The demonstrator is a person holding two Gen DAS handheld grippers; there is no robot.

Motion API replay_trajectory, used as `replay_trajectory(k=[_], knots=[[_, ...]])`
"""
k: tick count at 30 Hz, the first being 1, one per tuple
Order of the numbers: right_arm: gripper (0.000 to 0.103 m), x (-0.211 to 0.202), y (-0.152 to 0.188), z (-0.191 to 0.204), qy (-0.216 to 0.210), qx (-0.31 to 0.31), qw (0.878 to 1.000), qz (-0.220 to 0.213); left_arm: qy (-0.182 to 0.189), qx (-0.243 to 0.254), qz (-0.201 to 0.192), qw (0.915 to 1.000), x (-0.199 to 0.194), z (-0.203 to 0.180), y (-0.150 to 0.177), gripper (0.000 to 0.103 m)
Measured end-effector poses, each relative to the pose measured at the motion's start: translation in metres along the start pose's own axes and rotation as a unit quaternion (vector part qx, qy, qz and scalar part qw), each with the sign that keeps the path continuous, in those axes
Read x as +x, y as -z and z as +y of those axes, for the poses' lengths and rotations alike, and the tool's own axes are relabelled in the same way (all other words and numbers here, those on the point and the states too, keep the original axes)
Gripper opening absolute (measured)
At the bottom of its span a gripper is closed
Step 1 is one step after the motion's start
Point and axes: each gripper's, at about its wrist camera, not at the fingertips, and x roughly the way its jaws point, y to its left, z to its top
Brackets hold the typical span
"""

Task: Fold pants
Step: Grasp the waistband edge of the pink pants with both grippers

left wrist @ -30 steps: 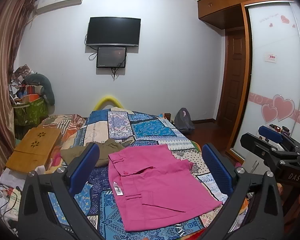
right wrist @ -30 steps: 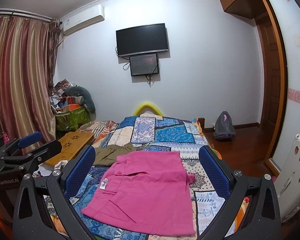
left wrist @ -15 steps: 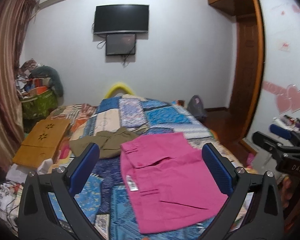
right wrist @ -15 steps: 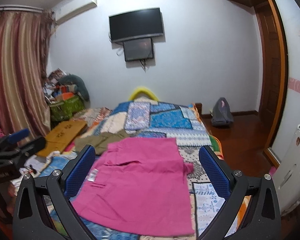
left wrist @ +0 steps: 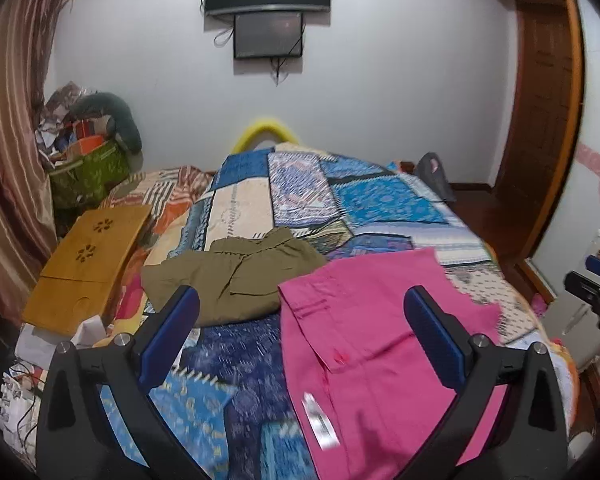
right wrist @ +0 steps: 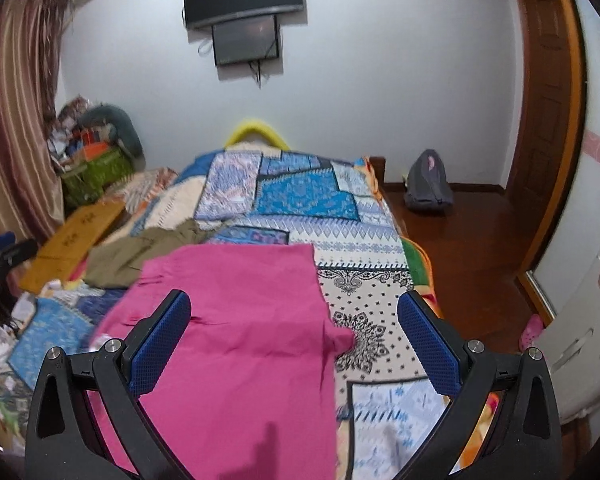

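Note:
Pink pants (left wrist: 372,344) lie flat on the patchwork bedspread (left wrist: 380,204), with the waistband toward the left and a white tag (left wrist: 318,420) near the front. They also show in the right wrist view (right wrist: 236,344). My left gripper (left wrist: 300,328) is open and empty, held above the pants' waistband side. My right gripper (right wrist: 294,332) is open and empty, held above the pants' right edge. Neither touches the cloth.
Olive pants (left wrist: 236,280) lie folded on the bed, left of the pink ones. A wooden lap tray (left wrist: 88,264) and loose clutter sit at the bed's left side. A green bin (left wrist: 88,172) stands by the curtain. A grey backpack (right wrist: 428,188) is on the floor to the right.
Both grippers have moved forward and tilted down toward the bed; the pink pants now fill more of each view. Both stay open.

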Motion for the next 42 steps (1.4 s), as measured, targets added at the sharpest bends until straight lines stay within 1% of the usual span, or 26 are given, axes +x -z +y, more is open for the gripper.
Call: replay_trajectory(k=[2, 4, 8, 11, 13, 15, 18, 19, 22, 25, 27, 28, 29, 31, 33, 35, 36, 37, 38, 40, 41, 42], knots=[[0.103, 0.015, -0.005, -0.004, -0.016, -0.001, 1.000, 0.010, -0.011, 0.004, 0.012, 0.9999, 0.029, 0.003, -0.005, 0.103], [0.103, 0.030, -0.011, -0.008, -0.022, -0.001, 1.000, 0.017, -0.016, 0.008, 0.027, 0.9995, 0.058, 0.007, -0.008, 0.103], [0.102, 0.060, -0.021, -0.019, -0.034, 0.000, 0.999, 0.014, -0.036, 0.015, 0.062, 0.9973, 0.115, 0.020, -0.011, 0.103], [0.102, 0.092, -0.029, -0.026, -0.048, 0.003, 0.998, 0.030, -0.037, 0.014, 0.089, 0.9953, 0.155, 0.027, -0.009, 0.103], [0.102, 0.113, -0.030, -0.027, -0.053, -0.004, 0.997, 0.049, -0.038, 0.012, 0.107, 0.9934, 0.179, 0.030, -0.005, 0.103], [0.102, 0.136, -0.028, -0.026, -0.052, -0.021, 0.996, 0.072, -0.027, 0.004, 0.131, 0.9910, 0.203, 0.032, 0.000, 0.103], [0.102, 0.163, -0.027, -0.028, -0.063, -0.033, 0.992, 0.102, -0.013, 0.010, 0.157, 0.9875, 0.230, 0.026, 0.007, 0.091], [0.101, 0.171, -0.027, -0.029, -0.069, -0.032, 0.990, 0.115, -0.008, 0.012, 0.166, 0.9860, 0.239, 0.024, 0.010, 0.090], [0.097, 0.194, -0.033, -0.033, -0.082, -0.035, 0.986, 0.143, 0.000, 0.013, 0.185, 0.9826, 0.261, 0.020, 0.017, 0.086], [0.097, 0.210, -0.038, -0.040, -0.081, -0.039, 0.984, 0.154, 0.008, 0.012, 0.198, 0.9800, 0.277, 0.018, 0.025, 0.085], [0.095, 0.222, -0.041, -0.041, -0.076, -0.047, 0.983, 0.160, 0.017, 0.006, 0.202, 0.9793, 0.282, 0.019, 0.027, 0.085], [0.094, 0.227, -0.041, -0.041, -0.074, -0.049, 0.983, 0.162, 0.024, 0.004, 0.203, 0.9789, 0.282, 0.021, 0.028, 0.081], [0.093, 0.232, -0.041, -0.041, -0.069, -0.053, 0.983, 0.163, 0.041, -0.002, 0.208, 0.9774, 0.284, 0.023, 0.029, 0.078], [0.093, 0.242, -0.041, -0.041, -0.066, -0.060, 0.982, 0.164, 0.068, -0.019, 0.220, 0.9729, 0.288, 0.027, 0.031, 0.067], [0.085, 0.251, -0.041, -0.039, -0.066, -0.071, 0.981, 0.170, 0.085, -0.032, 0.229, 0.9692, 0.290, 0.029, 0.033, 0.063], [0.079, 0.257, -0.041, -0.037, -0.066, -0.085, 0.979, 0.173, 0.093, -0.033, 0.230, 0.9681, 0.291, 0.029, 0.034, 0.061], [0.078, 0.260, -0.041, -0.036, -0.066, -0.088, 0.978, 0.175, 0.097, -0.032, 0.229, 0.9681, 0.291, 0.028, 0.034, 0.054], [0.076, 0.263, -0.042, -0.035, -0.066, -0.089, 0.978, 0.178, 0.107, -0.032, 0.225, 0.9679, 0.290, 0.027, 0.035, 0.039], [0.073, 0.266, -0.040, -0.035, -0.069, -0.085, 0.978, 0.180, 0.101, -0.027, 0.222, 0.9695, 0.289, 0.025, 0.035, 0.035], [0.071, 0.270, -0.036, -0.036, -0.070, -0.071, 0.979, 0.178, 0.083, -0.012, 0.220, 0.9719, 0.288, 0.022, 0.037, 0.014], [0.071, 0.269, -0.034, -0.035, -0.070, -0.067, 0.981, 0.171, 0.085, -0.013, 0.223, 0.9710, 0.289, 0.022, 0.038, 0.014], [0.065, 0.268, -0.034, -0.035, -0.073, -0.065, 0.981, 0.165, 0.087, -0.017, 0.223, 0.9708, 0.289, 0.024, 0.038, 0.014]])
